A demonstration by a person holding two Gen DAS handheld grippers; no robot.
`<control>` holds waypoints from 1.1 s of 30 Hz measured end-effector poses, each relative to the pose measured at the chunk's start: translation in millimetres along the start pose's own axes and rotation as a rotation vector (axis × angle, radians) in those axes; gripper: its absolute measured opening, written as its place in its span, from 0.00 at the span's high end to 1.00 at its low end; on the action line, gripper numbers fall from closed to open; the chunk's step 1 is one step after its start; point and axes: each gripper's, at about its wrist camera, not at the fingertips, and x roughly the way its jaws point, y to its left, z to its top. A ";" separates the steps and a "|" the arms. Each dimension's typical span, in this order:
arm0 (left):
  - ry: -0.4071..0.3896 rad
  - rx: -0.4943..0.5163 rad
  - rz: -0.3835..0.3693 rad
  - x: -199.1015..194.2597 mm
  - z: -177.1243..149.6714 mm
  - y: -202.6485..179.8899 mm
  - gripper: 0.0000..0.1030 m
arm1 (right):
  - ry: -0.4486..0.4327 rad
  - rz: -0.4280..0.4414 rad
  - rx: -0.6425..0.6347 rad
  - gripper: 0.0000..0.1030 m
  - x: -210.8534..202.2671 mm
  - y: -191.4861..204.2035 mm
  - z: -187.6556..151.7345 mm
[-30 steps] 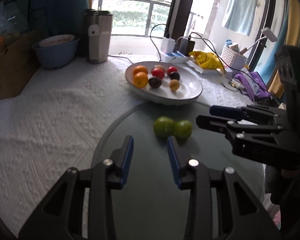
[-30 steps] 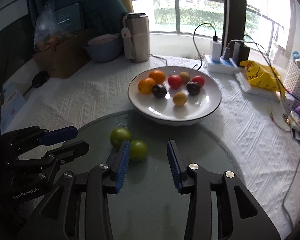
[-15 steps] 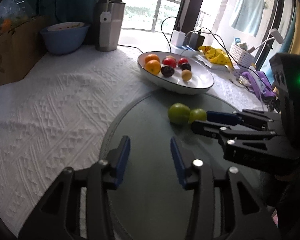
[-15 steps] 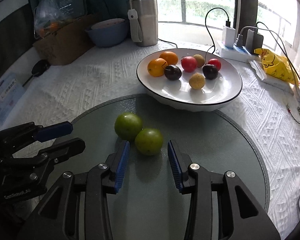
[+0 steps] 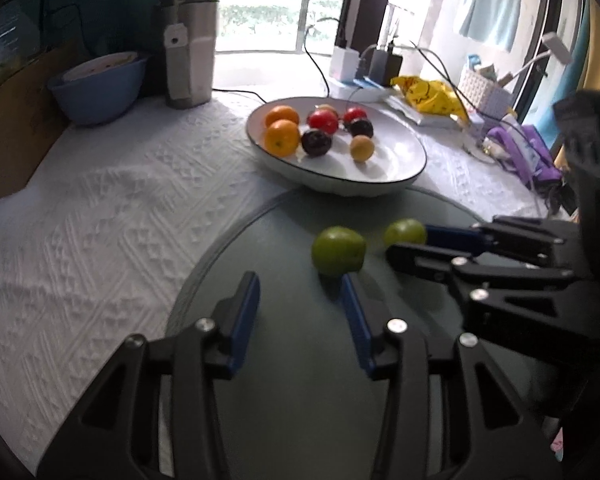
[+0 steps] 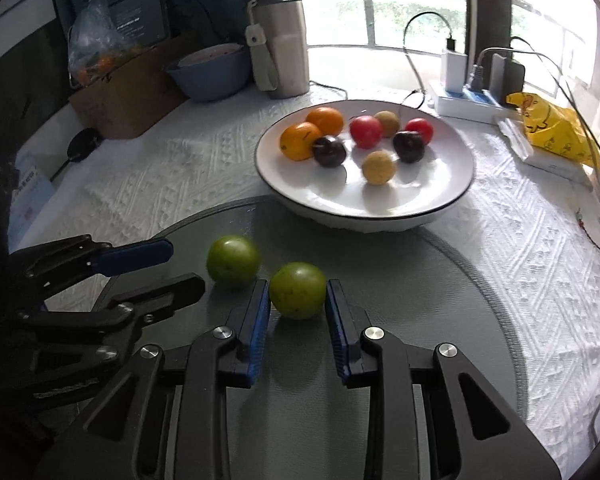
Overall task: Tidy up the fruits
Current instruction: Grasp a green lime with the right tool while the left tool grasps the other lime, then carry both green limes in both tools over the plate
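Two green fruits lie on a round glass mat (image 6: pixel 420 320). My right gripper (image 6: pixel 298 286) is shut on the nearer green fruit (image 6: pixel 297 290), both blue pads against its sides; the left wrist view shows that fruit (image 5: pixel 404 232) at the right gripper's (image 5: pixel 410 242) tips. The other green fruit (image 6: pixel 233 262) (image 5: pixel 338 250) rests free, just beyond the right fingertip of my left gripper (image 5: pixel 298 284), which is open with nothing between its fingers. The left gripper (image 6: pixel 184 268) shows at the left of the right wrist view. Behind stands a white plate (image 6: pixel 380 222) (image 5: pixel 340 188) holding several fruits: oranges, red, dark and yellowish ones.
On the white textured cloth at the back stand a steel tumbler (image 6: pixel 280 44), a blue bowl (image 6: pixel 208 76) and a cardboard box (image 6: pixel 128 92). A power strip with cables (image 6: pixel 472 100), a yellow bag (image 6: pixel 552 132) and a white basket (image 5: pixel 486 88) crowd the right.
Both grippers moved in on the green fruits. The right jaws closed on the nearer fruit, and the two fruits, touching before, now lie apart. The left jaws widened slightly.
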 end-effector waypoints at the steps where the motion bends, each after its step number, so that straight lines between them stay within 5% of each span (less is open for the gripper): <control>1: 0.001 0.007 -0.001 1.8 1.8 -2.9 0.57 | -0.003 0.001 0.005 0.71 -1.8 -3.2 -0.3; 16: 0.028 0.086 -0.024 26.0 16.1 -25.7 0.58 | -0.029 -0.019 0.060 0.71 -12.4 -32.7 -2.0; 22: 0.030 0.095 -0.026 28.2 21.4 -27.6 0.68 | -0.043 -0.027 0.067 0.71 -17.1 -39.6 0.9; 33: -0.019 0.106 -0.048 13.9 41.1 -33.7 0.68 | -0.091 -0.046 0.067 0.71 -29.8 -53.7 19.1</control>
